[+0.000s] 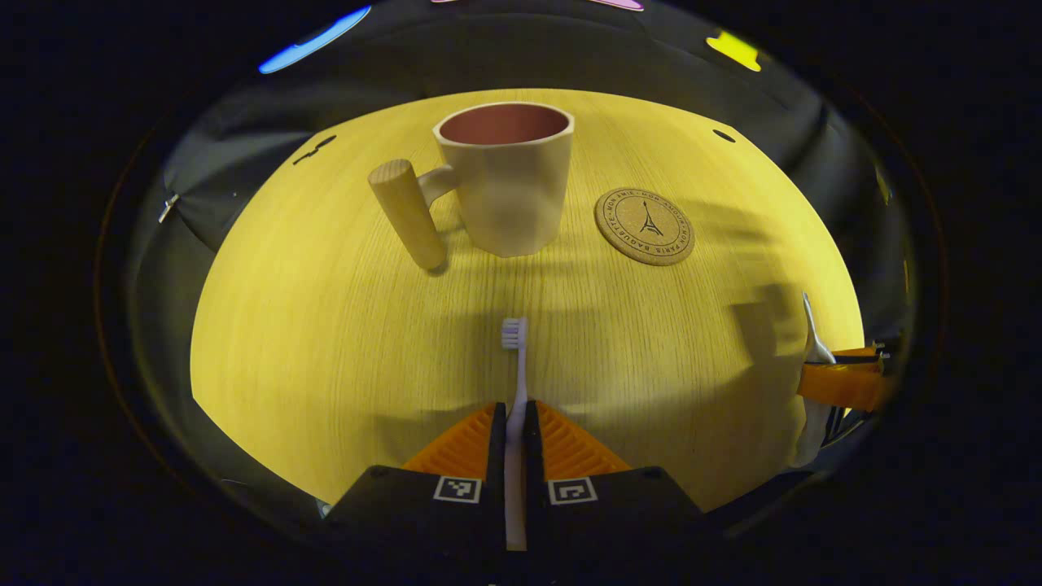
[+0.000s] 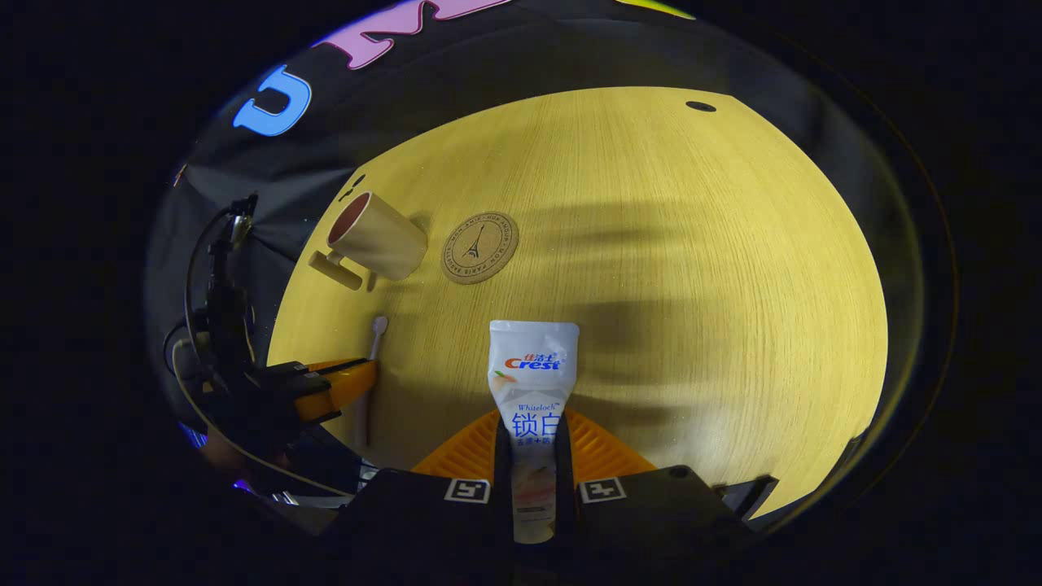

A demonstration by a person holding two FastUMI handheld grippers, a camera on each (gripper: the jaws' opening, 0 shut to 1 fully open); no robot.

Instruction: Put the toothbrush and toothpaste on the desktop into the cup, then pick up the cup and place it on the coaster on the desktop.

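So both items are lifted but none is in the cup (image 1: 506, 183) yet: left gripper (image 1: 514, 423) clamps the toothbrush (image 1: 516, 382), right gripper (image 2: 533, 443) clamps the toothpaste (image 2: 533, 382). Cup stands empty at the far side, left of the coaster (image 1: 644, 226), not on it

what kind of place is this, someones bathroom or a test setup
Most likely a staged recording booth, not a bathroom: a bare wooden desktop backed by black cloth, with only a cup, a cork coaster, and a toothbrush and toothpaste, each clamped in a hand-held gripper.
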